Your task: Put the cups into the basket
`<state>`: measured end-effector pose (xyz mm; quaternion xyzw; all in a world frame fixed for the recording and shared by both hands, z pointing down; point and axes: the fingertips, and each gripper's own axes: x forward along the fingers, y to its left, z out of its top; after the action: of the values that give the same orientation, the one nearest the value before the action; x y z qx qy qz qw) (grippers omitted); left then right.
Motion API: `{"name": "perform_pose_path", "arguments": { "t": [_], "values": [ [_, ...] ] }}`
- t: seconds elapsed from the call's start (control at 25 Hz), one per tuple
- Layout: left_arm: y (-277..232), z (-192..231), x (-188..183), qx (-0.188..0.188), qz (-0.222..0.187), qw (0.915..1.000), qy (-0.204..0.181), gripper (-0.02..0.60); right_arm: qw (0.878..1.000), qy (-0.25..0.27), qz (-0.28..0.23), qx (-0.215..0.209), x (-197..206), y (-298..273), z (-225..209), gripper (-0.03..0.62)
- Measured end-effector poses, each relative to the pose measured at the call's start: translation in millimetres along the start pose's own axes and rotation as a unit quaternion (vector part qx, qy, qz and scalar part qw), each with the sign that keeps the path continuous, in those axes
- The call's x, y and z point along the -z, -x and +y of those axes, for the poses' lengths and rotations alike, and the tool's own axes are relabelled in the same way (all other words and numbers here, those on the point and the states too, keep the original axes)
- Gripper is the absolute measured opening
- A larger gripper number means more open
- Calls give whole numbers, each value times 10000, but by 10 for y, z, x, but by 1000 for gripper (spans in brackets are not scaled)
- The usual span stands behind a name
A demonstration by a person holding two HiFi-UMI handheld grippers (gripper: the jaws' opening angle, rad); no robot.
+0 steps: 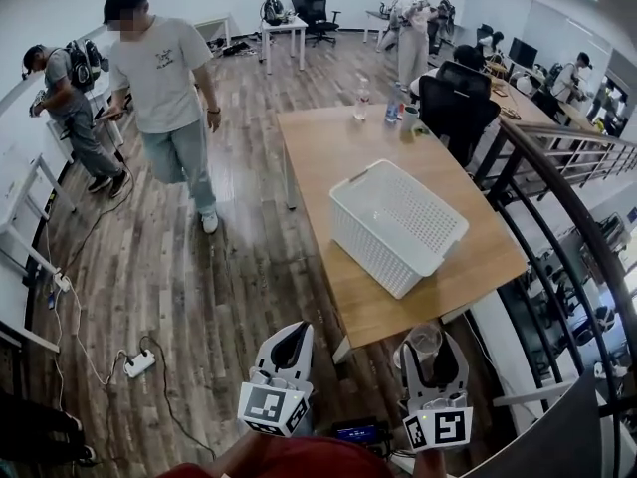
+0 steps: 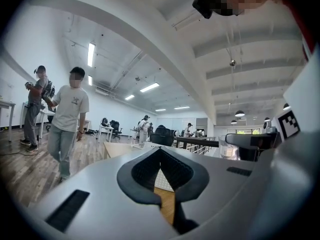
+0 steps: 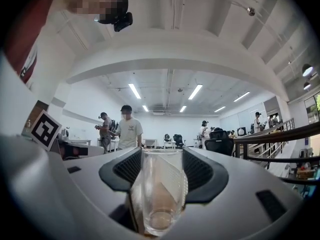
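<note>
The left gripper (image 2: 160, 151) has its jaws closed on nothing, held short of the desk (image 1: 328, 147). A white basket (image 1: 398, 225) sits on the desk. The right gripper (image 3: 162, 156) clamps a clear cup (image 3: 162, 194), upright, off the desk's near edge.

Basket (image 1: 398, 225) sits on the counter (image 1: 323, 152), toward its near right edge, ahead of my grippers. Cup (image 1: 425, 341) is between my right gripper (image 1: 430, 355) fingers, just before the counter's near edge. Left gripper (image 1: 288, 335) is to its left, over the floor (image 1: 189, 297). Bottles (image 1: 392, 112) are at the counter's far end.
</note>
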<state>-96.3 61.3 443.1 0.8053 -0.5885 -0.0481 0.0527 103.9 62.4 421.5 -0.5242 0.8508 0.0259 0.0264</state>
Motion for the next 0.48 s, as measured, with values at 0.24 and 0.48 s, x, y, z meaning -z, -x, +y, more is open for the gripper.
{"name": "perform_pose_path", "arguments": {
  "t": [0.24,0.48],
  "values": [
    [-335,158,-47,338,35,9994,-5,6,9997,75,97,222,-33,-284,-13,264],
    [-627,366,-115,631,21,9980,-27,7,9990,193,70,408,-101,-593,42,264]
  ]
}}
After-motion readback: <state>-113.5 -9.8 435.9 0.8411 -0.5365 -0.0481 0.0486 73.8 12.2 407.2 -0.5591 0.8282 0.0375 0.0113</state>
